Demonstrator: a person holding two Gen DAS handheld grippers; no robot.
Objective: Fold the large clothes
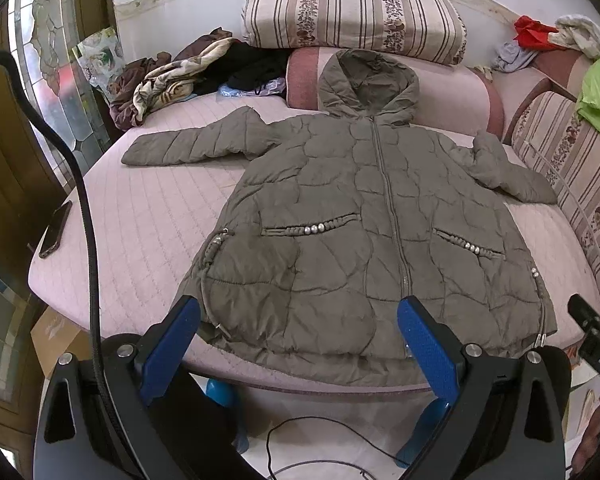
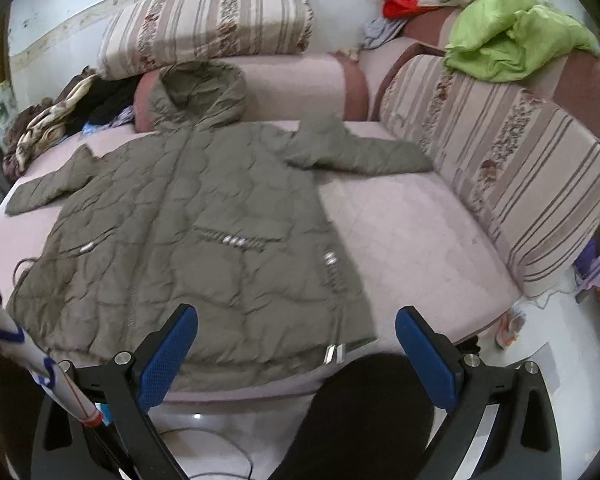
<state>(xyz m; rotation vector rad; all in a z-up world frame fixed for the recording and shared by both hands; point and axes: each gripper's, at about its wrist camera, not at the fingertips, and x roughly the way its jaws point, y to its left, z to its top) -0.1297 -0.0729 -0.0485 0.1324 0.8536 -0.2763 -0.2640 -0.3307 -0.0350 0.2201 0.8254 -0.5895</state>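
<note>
Two tools hang wide and empty above the near edge of the pink quilted bed (image 1: 148, 216). My left tool (image 1: 298, 344) hovers over the hem of the olive-green quilted hooded jacket (image 1: 340, 216), which lies spread flat, front up, zipped, sleeves out to both sides. My right tool (image 2: 296, 350) sits over the jacket's right hem corner. The puffy filling could slip from a shallow pinch, and the hem overhanging the bed edge might drag the whole jacket off if I pull unevenly.

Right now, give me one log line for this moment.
stage: pre-fold | jacket: flat, zipped, sleeves out | left tongs: open, empty | right tongs: open, empty
</note>
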